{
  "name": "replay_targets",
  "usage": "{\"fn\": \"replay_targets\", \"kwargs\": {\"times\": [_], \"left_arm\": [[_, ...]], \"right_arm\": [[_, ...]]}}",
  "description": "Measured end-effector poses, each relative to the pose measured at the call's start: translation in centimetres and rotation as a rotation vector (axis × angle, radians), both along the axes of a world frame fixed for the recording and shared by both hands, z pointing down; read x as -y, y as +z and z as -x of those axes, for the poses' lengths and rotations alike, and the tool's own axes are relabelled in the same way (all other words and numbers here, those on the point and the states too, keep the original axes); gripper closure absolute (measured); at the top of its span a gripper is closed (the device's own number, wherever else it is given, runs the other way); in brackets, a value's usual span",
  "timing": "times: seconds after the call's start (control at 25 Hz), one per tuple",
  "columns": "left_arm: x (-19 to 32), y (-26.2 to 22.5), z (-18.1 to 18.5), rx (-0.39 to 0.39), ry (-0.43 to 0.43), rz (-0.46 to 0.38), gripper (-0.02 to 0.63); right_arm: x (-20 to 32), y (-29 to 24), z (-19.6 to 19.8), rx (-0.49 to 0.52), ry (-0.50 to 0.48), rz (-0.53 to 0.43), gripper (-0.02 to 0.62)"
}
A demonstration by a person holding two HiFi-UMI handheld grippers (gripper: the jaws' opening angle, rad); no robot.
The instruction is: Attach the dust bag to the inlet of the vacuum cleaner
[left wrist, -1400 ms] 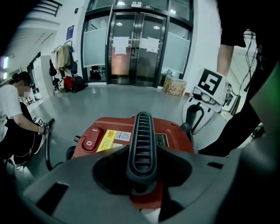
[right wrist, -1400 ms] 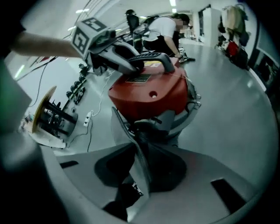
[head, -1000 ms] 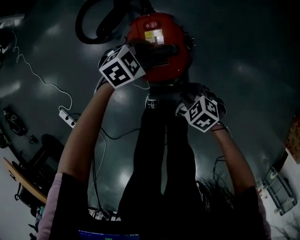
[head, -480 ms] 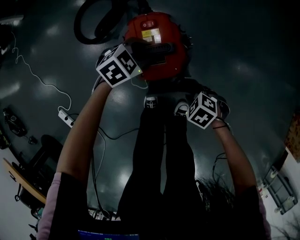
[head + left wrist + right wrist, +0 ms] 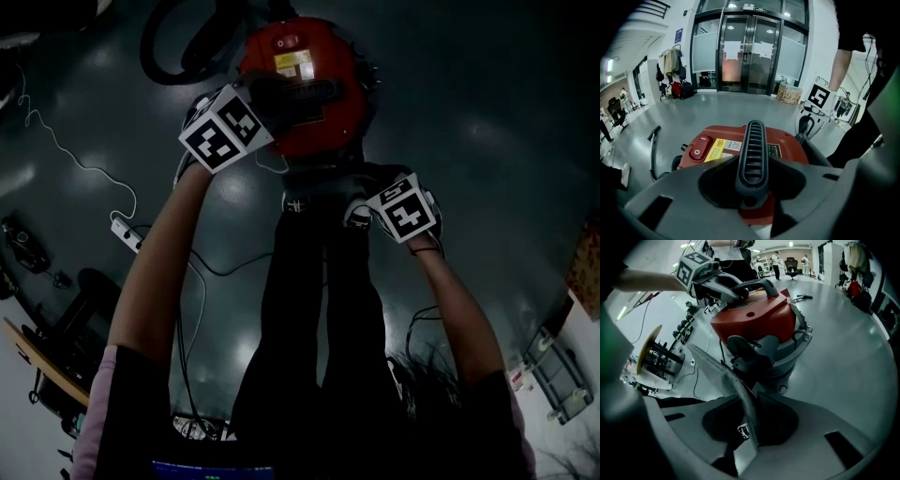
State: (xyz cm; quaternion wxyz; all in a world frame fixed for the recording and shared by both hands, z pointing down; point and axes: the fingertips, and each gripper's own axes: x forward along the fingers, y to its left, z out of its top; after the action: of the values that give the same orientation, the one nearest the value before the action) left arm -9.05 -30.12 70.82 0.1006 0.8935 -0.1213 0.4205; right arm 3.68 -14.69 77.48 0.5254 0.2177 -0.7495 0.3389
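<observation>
Clamping the black carry handle (image 5: 751,150) from both sides, the left tool (image 5: 751,187) has its jaws closed on that ribbed bar; the bar runs straight away from the tool's camera along the top of the vacuum cleaner (image 5: 792,152); a red rocker switch (image 5: 699,146) and a yellow label (image 5: 717,150) sit on the red lid just left of the handle.

The right tool (image 5: 747,423) has its jaws pressed together on the dust bag (image 5: 726,380); the bag shows as a thin grey sheet seen almost edge-on, rising from the jaws up and to the left; its upper part passes in front of a dark fitting (image 5: 747,357) low on the grey drum of the vacuum cleaner; whether the bag touches that fitting cannot be told from here.

Seen from the head view, the vacuum cleaner stands on the glossy grey floor (image 5: 469,141) just ahead of the person's shoes (image 5: 298,202); the left tool reaches onto its top, while the right one hangs lower, near the drum's side and beside the shoes; both forearms stretch down toward it.

Further out, a black hose (image 5: 159,56) curls on the floor behind the machine; a white power strip (image 5: 127,234) with a thin cable lies well apart at the left.
</observation>
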Motion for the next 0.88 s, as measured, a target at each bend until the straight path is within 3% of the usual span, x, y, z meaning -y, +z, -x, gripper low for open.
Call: {"fn": "replay_targets", "kwargs": {"times": [0.16,0.4,0.64,0.88], "left_arm": [[0.0,-0.1,0.0,0.005,-0.012,0.001,0.448],[-0.1,0.0,-0.1,0.017,-0.034,0.015,0.448],[0.2,-1.5,0.4,-0.045,-0.154,0.047,0.41],[-0.4,-4.1,1.1,-0.099,-0.208,0.031,0.387]], "right_arm": [[0.2,-0.4,0.1,-0.057,-0.111,-0.054,0.512],[-0.1,-0.3,-0.2,-0.036,-0.246,-0.039,0.506],[-0.6,-0.4,-0.5,-0.042,-0.225,-0.02,0.469],[-1.4,-1.2,-0.6,-0.065,-0.316,-0.016,0.429]]}}
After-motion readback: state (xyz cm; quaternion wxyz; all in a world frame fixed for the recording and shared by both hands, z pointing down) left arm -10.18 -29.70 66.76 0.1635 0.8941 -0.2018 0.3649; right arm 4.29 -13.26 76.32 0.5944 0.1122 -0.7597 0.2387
